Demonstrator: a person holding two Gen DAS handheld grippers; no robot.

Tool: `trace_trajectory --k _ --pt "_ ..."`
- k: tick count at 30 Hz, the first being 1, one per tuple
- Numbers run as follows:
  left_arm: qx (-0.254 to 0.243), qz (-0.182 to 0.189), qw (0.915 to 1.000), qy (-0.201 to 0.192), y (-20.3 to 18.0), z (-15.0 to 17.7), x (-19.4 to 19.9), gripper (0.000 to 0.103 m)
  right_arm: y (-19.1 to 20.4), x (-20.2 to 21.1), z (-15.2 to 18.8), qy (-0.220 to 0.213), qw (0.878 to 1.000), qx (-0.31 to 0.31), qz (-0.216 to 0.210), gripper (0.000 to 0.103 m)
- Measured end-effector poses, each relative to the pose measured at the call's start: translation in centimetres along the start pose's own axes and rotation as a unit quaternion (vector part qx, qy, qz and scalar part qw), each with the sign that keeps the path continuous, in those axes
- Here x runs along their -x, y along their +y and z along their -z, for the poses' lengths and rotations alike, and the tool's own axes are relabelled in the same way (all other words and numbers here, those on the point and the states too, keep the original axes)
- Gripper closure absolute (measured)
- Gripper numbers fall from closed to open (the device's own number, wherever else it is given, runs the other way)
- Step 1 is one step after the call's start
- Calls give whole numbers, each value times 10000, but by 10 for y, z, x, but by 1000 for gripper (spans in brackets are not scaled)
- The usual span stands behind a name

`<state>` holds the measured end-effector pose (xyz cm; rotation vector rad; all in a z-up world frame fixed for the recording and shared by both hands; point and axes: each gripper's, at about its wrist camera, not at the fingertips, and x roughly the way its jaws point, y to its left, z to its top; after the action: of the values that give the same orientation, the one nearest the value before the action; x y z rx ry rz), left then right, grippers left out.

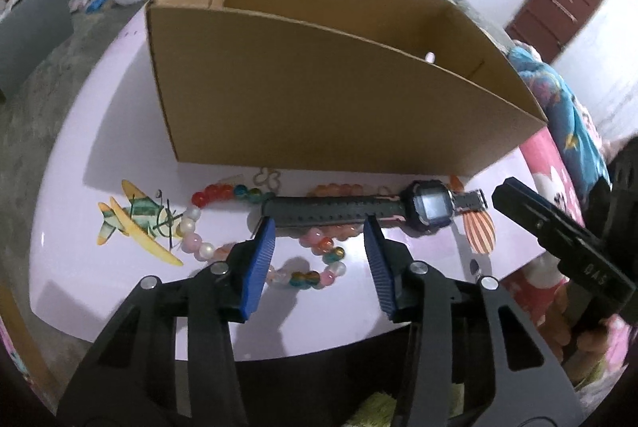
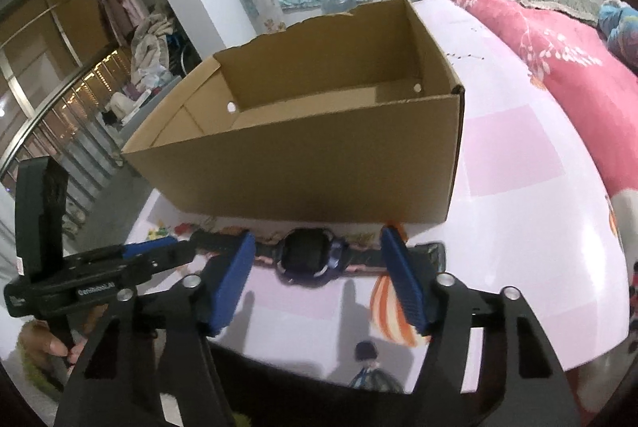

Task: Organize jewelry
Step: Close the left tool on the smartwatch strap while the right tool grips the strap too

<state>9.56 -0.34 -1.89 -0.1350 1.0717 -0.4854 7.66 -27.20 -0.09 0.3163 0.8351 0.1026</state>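
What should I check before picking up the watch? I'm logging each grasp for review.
1. Left claw open: ok.
2. Right claw open: ok.
3. Watch lies flat in front of the cardboard box: ok.
4. Watch strap overlaps the beaded bracelet, so it may drag along: not ok.
5. Box open on top, floor visible: ok.
6. Whether the strap is caught in the beads: cannot tell.

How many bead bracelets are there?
2: a multicolored bracelet under the watch strap's left end, and an orange bracelet behind the strap. The box may hide more.
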Motion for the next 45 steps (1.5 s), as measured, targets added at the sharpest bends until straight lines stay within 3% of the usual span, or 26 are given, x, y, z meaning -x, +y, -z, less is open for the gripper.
trace_trajectory --k 8,16,23,26,30,35,40,45 --pt "612 208 9973 356 22 -14 -25 60 -8 -24 6 228 9997 -15 110 58" --pt "803 522 9950 293 30 -24 -29 60 -11 -41 17 570 9980 -201 173 62" --pt "842 1098 9904 2 30 -28 -17 60 -8 -44 18 570 9980 -215 173 62" --pt "1000 1578 9823 -119 32 -29 -13 60 -8 -44 18 566 9981 -198 167 62" --pt "1179 1858 9755 -26 29 -29 -19 60 -8 -44 18 565 9981 -198 163 61" --pt "933 1554 9834 -26 10 -30 -25 74 -8 -44 18 565 9981 -197 164 62" --pt "295 769 9965 -173 -19 -34 -24 90 -8 -42 18 554 9982 -191 148 61" --pt "-301 -25 9993 -222 -35 -29 -25 99 -7 -41 19 552 9983 -153 137 61"
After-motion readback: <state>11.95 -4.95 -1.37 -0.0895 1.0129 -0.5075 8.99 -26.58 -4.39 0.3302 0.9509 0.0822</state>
